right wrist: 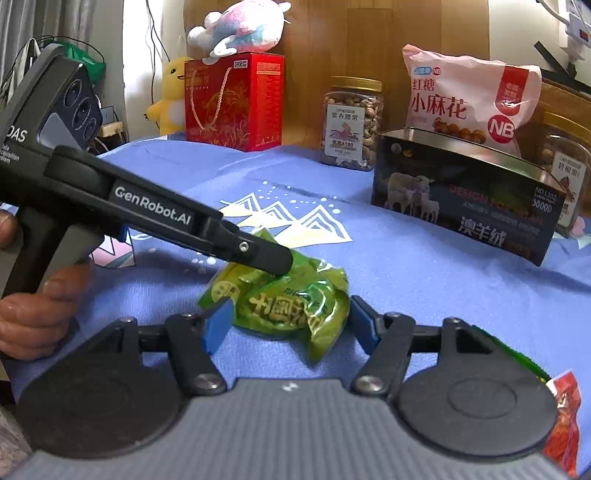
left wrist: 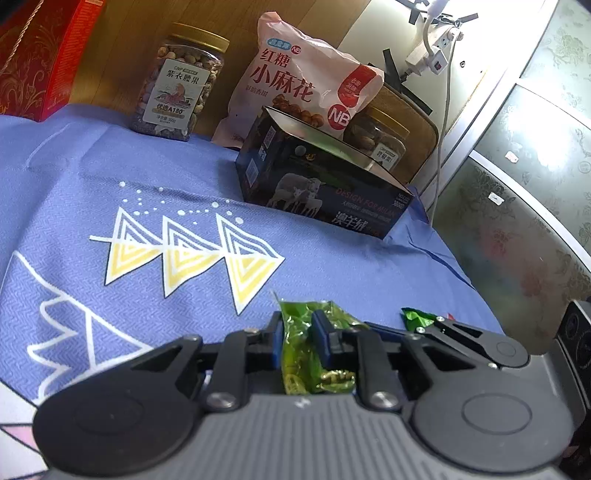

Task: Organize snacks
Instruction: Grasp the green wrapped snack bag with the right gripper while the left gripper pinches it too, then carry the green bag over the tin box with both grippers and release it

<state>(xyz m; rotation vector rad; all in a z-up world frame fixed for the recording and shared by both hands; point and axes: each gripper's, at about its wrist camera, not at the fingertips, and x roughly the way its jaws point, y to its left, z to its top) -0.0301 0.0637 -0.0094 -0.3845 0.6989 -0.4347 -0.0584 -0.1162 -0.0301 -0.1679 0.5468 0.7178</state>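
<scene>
A crumpled green snack packet (left wrist: 295, 354) lies on the blue cloth, and my left gripper (left wrist: 298, 325) is shut on its end. In the right wrist view the same packet (right wrist: 295, 302) sits between the blue pads (right wrist: 218, 326) of my right gripper (right wrist: 291, 321), which stands open around it without visibly squeezing. The left gripper (right wrist: 277, 264) reaches in from the left there, tip on the packet's far end, held by a hand (right wrist: 33, 314). A dark open box with a sheep print (right wrist: 461, 199) stands behind to the right.
Along the back stand a nut jar (right wrist: 351, 122), a pink bag (right wrist: 465, 99), a second jar (right wrist: 569, 162), a red gift box (right wrist: 232, 103) and plush toys (right wrist: 240, 29). Another green and red packet (right wrist: 561, 413) lies at the right. A green wrapper (left wrist: 415, 317) lies near the cloth's right edge.
</scene>
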